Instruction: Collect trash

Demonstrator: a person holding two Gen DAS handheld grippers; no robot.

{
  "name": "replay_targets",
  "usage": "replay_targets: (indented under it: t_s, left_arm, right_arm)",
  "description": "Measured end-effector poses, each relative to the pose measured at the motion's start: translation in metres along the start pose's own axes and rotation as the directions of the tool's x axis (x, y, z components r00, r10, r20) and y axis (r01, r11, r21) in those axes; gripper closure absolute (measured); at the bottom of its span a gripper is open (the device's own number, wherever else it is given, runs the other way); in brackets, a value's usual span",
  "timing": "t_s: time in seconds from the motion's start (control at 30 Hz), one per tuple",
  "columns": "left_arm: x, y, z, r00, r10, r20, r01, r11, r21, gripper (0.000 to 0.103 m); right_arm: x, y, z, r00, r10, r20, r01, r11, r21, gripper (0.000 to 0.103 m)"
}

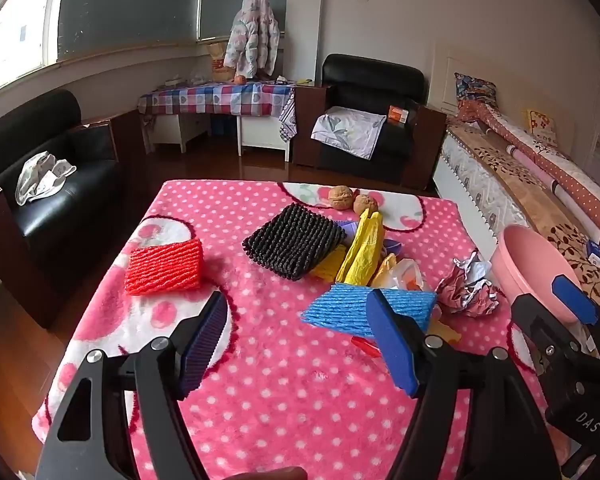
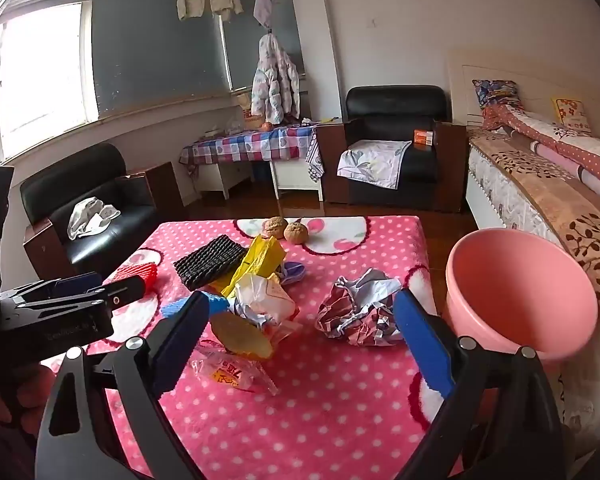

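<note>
Trash lies on a pink dotted blanket [image 1: 284, 392]: a red foam net [image 1: 165, 267], a black foam net [image 1: 294, 240], a blue foam net [image 1: 340, 308], a yellow bag [image 1: 362, 250], a crumpled foil wrapper [image 1: 470, 290], and two walnuts [image 1: 354, 199]. A pink basin [image 1: 536, 268] stands at the right edge. My left gripper [image 1: 300, 340] is open and empty, above the blanket just short of the blue net. My right gripper [image 2: 300, 344] is open and empty, with the foil wrapper [image 2: 360, 312] by its right finger and clear wrappers [image 2: 236, 372] between the fingers.
The pink basin [image 2: 520, 292] sits right of the foil. A bed [image 2: 540, 184] runs along the right side. Black armchairs [image 1: 52, 196] stand left and behind the table. A checked side table [image 1: 220, 100] is at the back.
</note>
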State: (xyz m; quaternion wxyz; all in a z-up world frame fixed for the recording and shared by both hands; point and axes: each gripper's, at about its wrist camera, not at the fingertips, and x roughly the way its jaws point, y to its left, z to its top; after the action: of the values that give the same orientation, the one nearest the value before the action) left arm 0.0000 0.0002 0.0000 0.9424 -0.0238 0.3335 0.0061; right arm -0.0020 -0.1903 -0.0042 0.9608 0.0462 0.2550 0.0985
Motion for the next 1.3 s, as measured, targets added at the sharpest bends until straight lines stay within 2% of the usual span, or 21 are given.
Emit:
replay_targets:
  t_s: [1.3]
  left_arm:
    - [0.008, 0.004, -0.006, 1.0, 0.016, -0.022, -0.016, 1.0, -0.004, 0.032]
  right_arm:
    - [0.004, -0.012, -0.003, 1.0, -0.018, -0.009, 0.018, 0.999, 0.038, 0.009]
